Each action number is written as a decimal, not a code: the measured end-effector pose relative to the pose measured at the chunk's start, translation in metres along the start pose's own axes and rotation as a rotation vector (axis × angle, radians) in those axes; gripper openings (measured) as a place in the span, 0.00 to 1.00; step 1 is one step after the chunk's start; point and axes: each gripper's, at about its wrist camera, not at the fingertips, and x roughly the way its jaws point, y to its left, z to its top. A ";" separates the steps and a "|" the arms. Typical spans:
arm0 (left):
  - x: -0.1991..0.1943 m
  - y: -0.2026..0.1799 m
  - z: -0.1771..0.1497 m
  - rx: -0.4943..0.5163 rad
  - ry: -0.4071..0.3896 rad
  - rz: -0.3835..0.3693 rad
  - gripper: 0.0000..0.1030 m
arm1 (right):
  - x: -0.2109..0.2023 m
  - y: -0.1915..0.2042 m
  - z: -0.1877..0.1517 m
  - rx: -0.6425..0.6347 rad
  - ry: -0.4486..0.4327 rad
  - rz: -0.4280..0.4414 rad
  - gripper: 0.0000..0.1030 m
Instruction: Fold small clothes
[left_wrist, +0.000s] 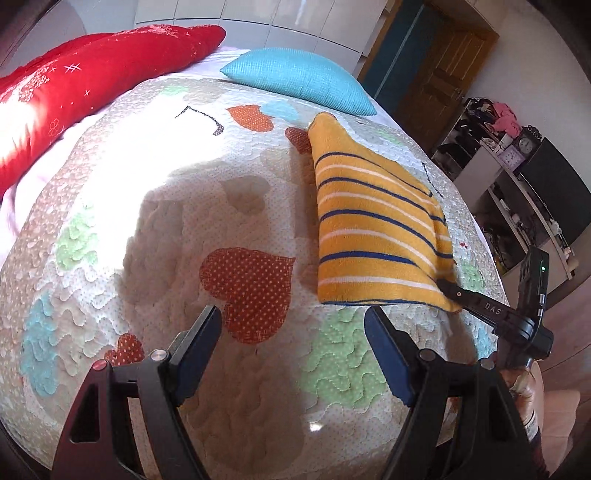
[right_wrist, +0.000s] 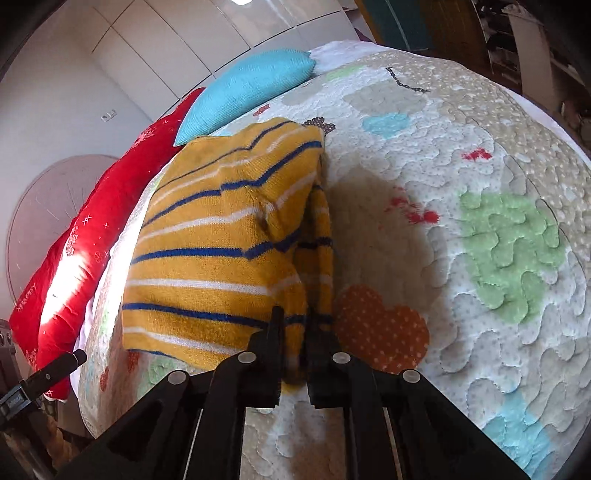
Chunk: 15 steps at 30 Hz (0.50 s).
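Both differ: right gripper (right_wrist: 293, 339) pinches the striped garment (right_wrist: 221, 236); left gripper (left_wrist: 293, 325) gapes wide, empty.

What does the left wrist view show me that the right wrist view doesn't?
Only the left wrist view shows the left claw open above the quilt, holding nothing, a wooden door, and cluttered shelves with a small clock.

Only the right wrist view shows the right claw shut on the near edge of the yellow striped garment, plus a round pale panel on the wall.

Both show the garment lying on the heart-patterned quilt, the blue pillow and the red pillow.
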 end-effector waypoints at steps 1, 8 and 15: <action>0.000 0.000 -0.002 -0.002 0.001 0.006 0.76 | -0.007 0.002 0.002 -0.005 -0.011 0.002 0.16; -0.006 -0.013 -0.013 0.051 -0.039 0.087 0.76 | -0.054 0.045 0.039 -0.093 -0.199 0.010 0.21; -0.022 -0.033 -0.017 0.143 -0.128 0.185 0.76 | 0.040 0.052 0.076 -0.124 -0.038 -0.064 0.21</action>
